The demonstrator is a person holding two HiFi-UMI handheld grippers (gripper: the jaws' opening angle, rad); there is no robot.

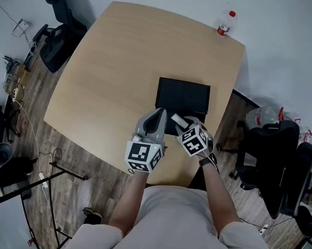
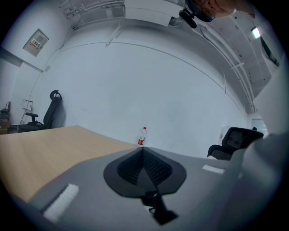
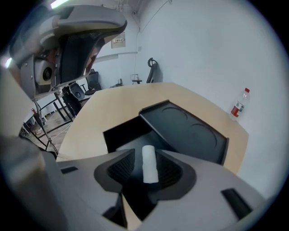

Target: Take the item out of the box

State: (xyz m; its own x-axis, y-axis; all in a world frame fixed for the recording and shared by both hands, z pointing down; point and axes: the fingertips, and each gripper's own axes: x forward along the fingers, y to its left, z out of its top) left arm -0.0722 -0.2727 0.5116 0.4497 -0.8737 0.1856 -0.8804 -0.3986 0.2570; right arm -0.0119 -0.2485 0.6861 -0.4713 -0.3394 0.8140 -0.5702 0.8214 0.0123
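Note:
A black box [image 1: 183, 96] lies open on the wooden table [image 1: 123, 64], its lid [image 3: 185, 128] tipped back behind the tray [image 3: 124, 133]. A white roll [image 3: 149, 163] lies lengthwise between the jaws of my right gripper [image 3: 146, 154] over the tray, with a dark gap beside its left side. From the head view the roll [image 1: 179, 119] pokes out ahead of my right gripper [image 1: 185, 124] at the box's near edge. My left gripper [image 1: 158, 113] hovers just left of the box, shut and empty. Its own view has the left gripper [image 2: 142, 150] aimed level at the wall.
A water bottle with a red label [image 1: 225, 22] stands at the table's far right corner. Black office chairs stand at the far left [image 1: 58, 37] and close on the right [image 1: 283, 159]. Cables and stands crowd the floor to the left [image 1: 12, 152].

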